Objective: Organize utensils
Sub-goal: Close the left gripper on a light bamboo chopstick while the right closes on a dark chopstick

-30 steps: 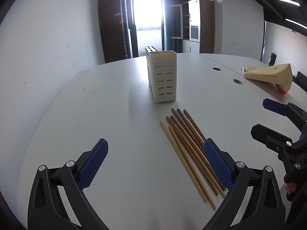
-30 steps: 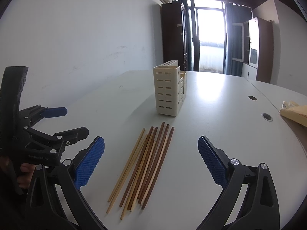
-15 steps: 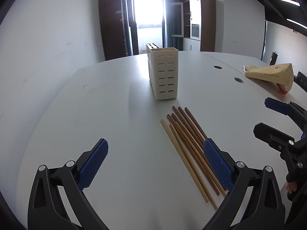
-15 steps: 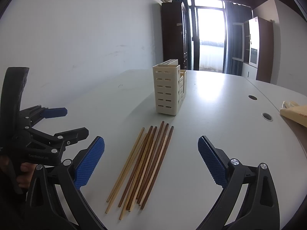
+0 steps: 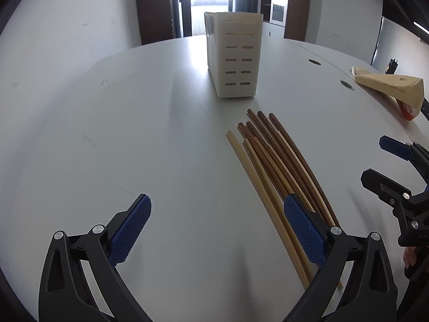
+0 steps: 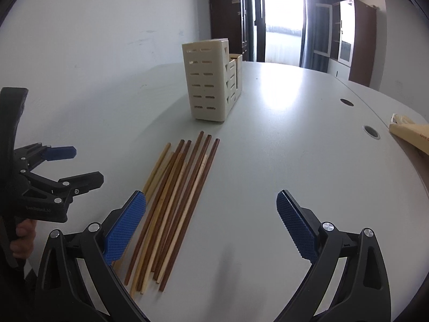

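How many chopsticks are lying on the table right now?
About 10, all in one loose bundle of chopsticks flat on the table, just in front of the holder. They overlap, so one or two may be hidden.

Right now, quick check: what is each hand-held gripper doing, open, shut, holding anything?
Left hand-held gripper: open, holding nothing, above the table beside the chopsticks.
Right hand-held gripper: open, holding nothing, over the chopsticks' near ends.
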Demonstrator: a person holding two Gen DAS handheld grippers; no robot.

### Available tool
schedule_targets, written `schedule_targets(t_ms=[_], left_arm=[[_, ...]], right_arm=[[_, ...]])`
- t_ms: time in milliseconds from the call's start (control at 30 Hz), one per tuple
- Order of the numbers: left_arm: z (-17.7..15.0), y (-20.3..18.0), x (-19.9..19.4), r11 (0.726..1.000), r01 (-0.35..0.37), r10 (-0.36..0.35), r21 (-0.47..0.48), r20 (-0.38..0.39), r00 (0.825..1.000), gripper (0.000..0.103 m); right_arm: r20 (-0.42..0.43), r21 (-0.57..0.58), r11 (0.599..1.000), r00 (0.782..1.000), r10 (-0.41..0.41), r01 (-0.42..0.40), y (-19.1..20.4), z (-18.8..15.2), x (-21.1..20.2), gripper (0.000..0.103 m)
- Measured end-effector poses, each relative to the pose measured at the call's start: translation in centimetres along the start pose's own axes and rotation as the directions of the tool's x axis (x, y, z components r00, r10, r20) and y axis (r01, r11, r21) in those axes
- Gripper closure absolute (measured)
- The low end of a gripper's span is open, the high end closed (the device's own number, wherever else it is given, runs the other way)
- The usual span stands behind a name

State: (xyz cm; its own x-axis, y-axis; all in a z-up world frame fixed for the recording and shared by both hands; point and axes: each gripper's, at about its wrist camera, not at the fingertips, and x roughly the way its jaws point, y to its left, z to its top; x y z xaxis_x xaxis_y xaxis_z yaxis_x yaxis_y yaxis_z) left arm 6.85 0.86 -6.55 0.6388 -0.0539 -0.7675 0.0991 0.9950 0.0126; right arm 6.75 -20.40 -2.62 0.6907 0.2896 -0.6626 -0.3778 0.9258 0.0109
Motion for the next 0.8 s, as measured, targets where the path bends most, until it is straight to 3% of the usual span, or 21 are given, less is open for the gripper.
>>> schedule_targets(t_ms=[133, 267, 333, 400, 500, 733, 800], left_arm=[[2.5, -0.2, 2.4, 0.999, -0.042, 0.042, 0.022, -0.029, 0.999, 0.006], [5.1, 0.1, 6.2, 1.000, -0.026, 0.026, -0.002, -0.130, 0.991, 0.007], [5.6, 0.3, 7.6, 1.000, -0.019, 0.015, -0.021, -0.170, 0.985, 0.011], [5.9, 0.3, 8.4, 0.999, -0.019, 0.014, -0.028, -0.187, 0.982, 0.012], [6.2, 0.3, 9.1, 0.999, -0.035, 0.029, -0.028, -0.193, 0.981, 0.013], [7.3, 0.6, 11.1, 0.999, -0.027, 0.015, -0.044, -0.252, 0.968, 0.030], [7.4, 0.8, 11.6, 0.997, -0.047, 0.032, -0.054, -0.253, 0.967, 0.032]], right_arm=[[-0.025, -0.027, 1.000, 1.000, 0.009, -0.010, -0.9, 2.5, 2.5, 0.004], [-0.042, -0.004, 1.000, 0.999, 0.025, -0.025, -2.2, 5.5, 5.3, 0.005], [-0.065, -0.009, 1.000, 0.998, 0.025, -0.026, -2.3, 6.5, 6.8, 0.012], [-0.095, -0.013, 1.000, 0.995, 0.024, -0.025, -2.3, 7.2, 8.3, 0.038], [-0.136, -0.012, 0.999, 0.990, 0.041, -0.043, -2.3, 7.8, 10.2, 0.056], [-0.208, -0.023, 0.999, 0.978, 0.035, -0.040, -2.2, 7.8, 13.7, 0.059], [-0.217, -0.030, 0.999, 0.976, 0.031, -0.039, -2.1, 7.5, 14.0, 0.073]])
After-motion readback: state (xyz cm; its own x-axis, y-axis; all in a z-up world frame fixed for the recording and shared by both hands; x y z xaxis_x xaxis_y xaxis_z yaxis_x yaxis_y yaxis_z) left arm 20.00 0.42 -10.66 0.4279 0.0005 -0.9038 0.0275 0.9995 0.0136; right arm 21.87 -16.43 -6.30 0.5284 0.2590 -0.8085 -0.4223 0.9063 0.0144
